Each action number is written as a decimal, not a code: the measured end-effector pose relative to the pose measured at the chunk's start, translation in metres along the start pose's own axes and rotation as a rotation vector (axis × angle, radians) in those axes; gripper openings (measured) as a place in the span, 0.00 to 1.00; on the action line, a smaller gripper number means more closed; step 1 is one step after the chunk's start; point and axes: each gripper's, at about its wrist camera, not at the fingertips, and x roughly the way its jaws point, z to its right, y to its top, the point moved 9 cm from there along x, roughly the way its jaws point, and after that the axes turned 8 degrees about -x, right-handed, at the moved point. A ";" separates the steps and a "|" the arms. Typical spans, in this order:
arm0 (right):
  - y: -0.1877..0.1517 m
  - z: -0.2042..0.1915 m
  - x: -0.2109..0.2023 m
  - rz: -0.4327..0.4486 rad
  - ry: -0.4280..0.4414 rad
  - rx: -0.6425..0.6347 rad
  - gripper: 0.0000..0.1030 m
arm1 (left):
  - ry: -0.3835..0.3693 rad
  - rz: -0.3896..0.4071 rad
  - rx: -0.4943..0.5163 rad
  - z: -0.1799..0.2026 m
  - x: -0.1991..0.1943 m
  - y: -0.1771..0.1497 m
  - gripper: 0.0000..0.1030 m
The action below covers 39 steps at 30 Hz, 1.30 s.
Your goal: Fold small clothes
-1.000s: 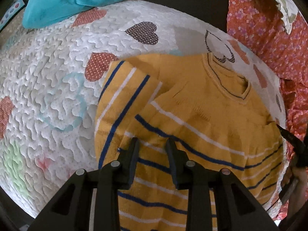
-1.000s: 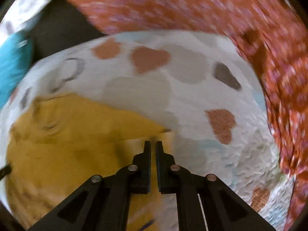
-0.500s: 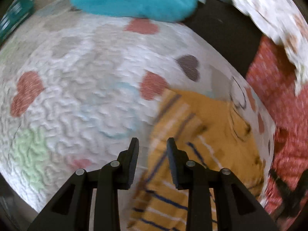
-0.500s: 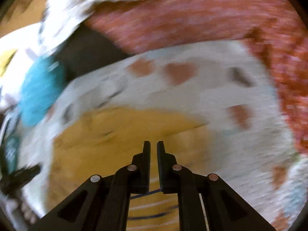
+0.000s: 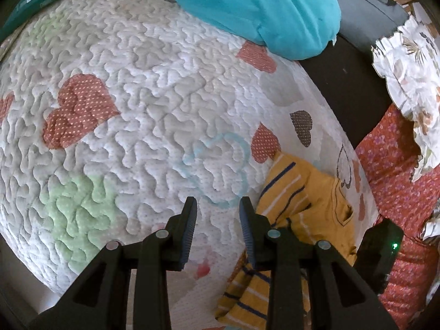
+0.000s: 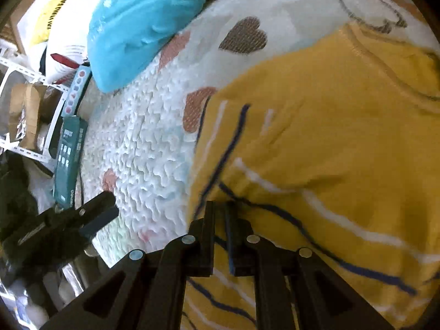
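Quilt (image 5: 132, 137) lies open; turquoise cushion (image 5: 255, 8) blocks its far edge

Left tool (image 5: 217, 206), opening and empty, above quilt (image 5: 137, 110) beside yellow sweater (image 5: 310, 192).

My left gripper (image 5: 217, 214) points steeply down, its 2 jaws parted and easing wider with nothing between them. My right gripper (image 6: 218, 220) also tilts down, its 2 jaws only a narrow slit apart and opening, nothing pinched between them.
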 end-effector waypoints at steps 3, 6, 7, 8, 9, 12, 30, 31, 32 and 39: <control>0.003 -0.004 -0.008 0.016 0.034 0.019 0.18 | -0.008 -0.013 0.007 0.002 0.001 -0.002 0.35; 0.007 0.009 -0.042 0.070 0.013 0.011 0.20 | -0.006 -0.033 0.031 0.007 0.005 -0.010 0.38; 0.007 0.015 -0.055 0.090 -0.007 0.002 0.24 | -0.005 -0.041 0.038 0.009 0.008 -0.014 0.39; 0.008 0.022 -0.069 0.106 -0.030 -0.008 0.25 | -0.007 -0.063 0.059 0.010 0.009 -0.020 0.39; 0.009 0.027 -0.081 0.117 -0.049 -0.016 0.27 | -0.004 -0.075 0.068 0.011 0.012 -0.028 0.40; 0.017 0.034 -0.105 0.119 -0.062 -0.024 0.41 | -0.011 -0.124 0.086 0.008 0.016 -0.056 0.41; 0.027 -0.018 0.034 -0.417 -0.335 -0.325 0.85 | -0.056 -0.244 0.186 0.015 0.034 -0.154 0.65; 0.026 -0.018 0.038 -0.446 -0.355 -0.339 0.86 | -0.050 -0.237 0.193 0.015 0.034 -0.156 0.65; 0.024 -0.018 0.042 -0.476 -0.379 -0.354 0.86 | -0.049 -0.237 0.191 0.015 0.034 -0.157 0.64; 0.010 -0.026 0.047 -0.480 -0.594 -0.593 0.46 | -0.150 -0.348 0.158 0.027 0.038 -0.176 0.21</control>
